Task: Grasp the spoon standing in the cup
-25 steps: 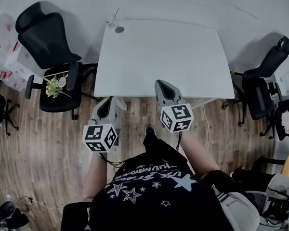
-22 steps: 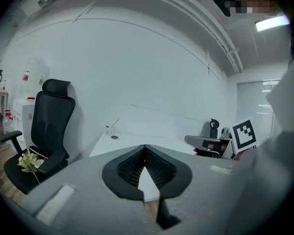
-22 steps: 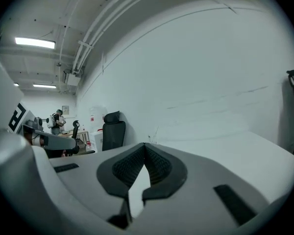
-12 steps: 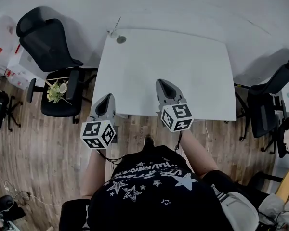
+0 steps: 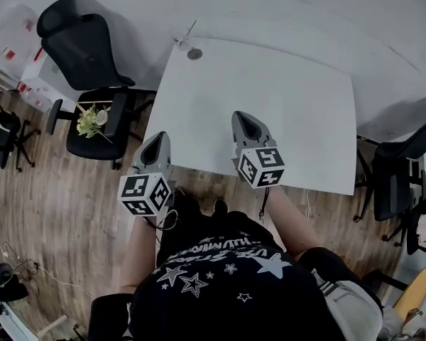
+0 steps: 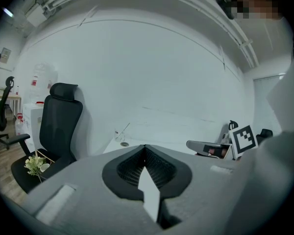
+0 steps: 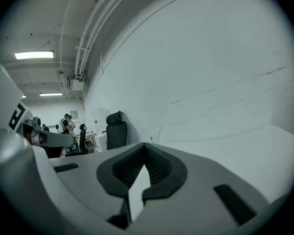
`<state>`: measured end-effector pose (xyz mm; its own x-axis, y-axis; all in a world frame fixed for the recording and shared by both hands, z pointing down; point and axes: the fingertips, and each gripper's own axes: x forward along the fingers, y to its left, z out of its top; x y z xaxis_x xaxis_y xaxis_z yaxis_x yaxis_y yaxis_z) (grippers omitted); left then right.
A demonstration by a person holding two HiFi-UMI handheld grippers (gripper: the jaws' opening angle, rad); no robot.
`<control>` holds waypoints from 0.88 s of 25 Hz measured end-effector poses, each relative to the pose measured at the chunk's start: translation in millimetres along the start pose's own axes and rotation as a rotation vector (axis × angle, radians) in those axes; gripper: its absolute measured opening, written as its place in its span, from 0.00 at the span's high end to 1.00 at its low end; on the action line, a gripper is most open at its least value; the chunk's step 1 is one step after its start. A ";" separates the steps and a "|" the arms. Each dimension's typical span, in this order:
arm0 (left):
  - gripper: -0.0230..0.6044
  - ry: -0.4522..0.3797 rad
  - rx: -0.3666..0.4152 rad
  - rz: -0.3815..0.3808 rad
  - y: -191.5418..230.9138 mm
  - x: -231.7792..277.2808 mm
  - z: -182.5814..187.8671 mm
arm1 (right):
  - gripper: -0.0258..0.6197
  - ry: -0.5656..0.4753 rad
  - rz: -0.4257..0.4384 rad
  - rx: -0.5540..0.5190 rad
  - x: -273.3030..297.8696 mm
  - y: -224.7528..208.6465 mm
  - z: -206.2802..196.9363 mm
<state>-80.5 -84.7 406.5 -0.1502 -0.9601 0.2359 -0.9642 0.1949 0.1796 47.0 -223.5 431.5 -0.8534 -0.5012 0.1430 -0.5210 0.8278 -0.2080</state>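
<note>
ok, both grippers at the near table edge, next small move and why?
Probably move the left gripper forward toward the cup at the table's far left corner, opening its jaws: it and the right gripper are shut, empty, and the spoon stands well beyond them.

A white table [image 5: 270,98] stood on a brown wood-grain floor [image 5: 57,219] against a pale grey-white wall [image 5: 305,6]. The left gripper [image 5: 156,139] and right gripper [image 5: 240,116] were grey with black ribbed pads, their marker cubes [image 5: 145,194] patterned in black-and-white squares. A black office chair [image 5: 85,48] carried pale yellow-green flowers [image 5: 91,121]. The person's black shirt [image 5: 220,290] bore white stars.
</note>
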 end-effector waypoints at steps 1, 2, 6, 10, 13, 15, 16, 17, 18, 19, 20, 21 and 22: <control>0.95 -0.005 -0.003 0.004 5.4 -0.1 1.9 | 0.95 0.002 0.006 0.005 3.6 4.2 -0.2; 0.95 -0.009 -0.006 0.007 10.7 0.9 3.2 | 0.95 0.004 0.010 0.006 6.6 7.4 -0.2; 0.95 -0.020 -0.023 -0.005 31.1 15.3 8.4 | 0.95 0.002 -0.016 -0.006 17.9 4.4 2.7; 0.95 -0.030 -0.019 -0.059 52.2 41.7 22.4 | 0.95 -0.013 -0.088 0.008 39.1 -6.2 8.0; 0.95 -0.016 -0.012 -0.107 70.8 70.3 31.6 | 0.95 -0.017 -0.145 0.027 61.6 -13.8 10.3; 0.95 -0.010 -0.007 -0.137 84.5 89.3 40.0 | 0.95 -0.015 -0.171 0.039 79.9 -15.6 12.0; 0.95 -0.006 -0.006 -0.150 91.8 98.7 43.7 | 0.95 -0.013 -0.182 0.037 89.2 -15.7 13.0; 0.95 -0.002 -0.008 -0.162 99.1 108.4 46.8 | 0.95 -0.011 -0.192 0.033 98.8 -16.1 14.5; 0.95 0.004 -0.010 -0.173 106.4 118.2 49.5 | 0.95 -0.010 -0.203 0.032 108.6 -16.7 16.3; 0.95 0.010 -0.010 -0.184 113.2 127.7 52.1 | 0.95 -0.009 -0.211 0.037 118.4 -17.2 18.1; 0.95 0.015 -0.008 -0.194 119.6 136.5 54.7 | 0.95 -0.010 -0.216 0.045 128.2 -17.3 19.7; 0.95 0.019 -0.002 -0.204 125.6 144.7 57.5 | 0.95 -0.011 -0.220 0.054 137.8 -17.3 21.2; 0.95 0.022 0.004 -0.213 131.2 152.5 60.5 | 0.95 -0.011 -0.224 0.060 147.4 -17.5 22.7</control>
<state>-243.1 -217.6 408.3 0.0617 -0.9750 0.2134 -0.9745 -0.0127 0.2240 -70.0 -317.5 434.3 -0.7164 -0.6737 0.1813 -0.6970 0.6793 -0.2298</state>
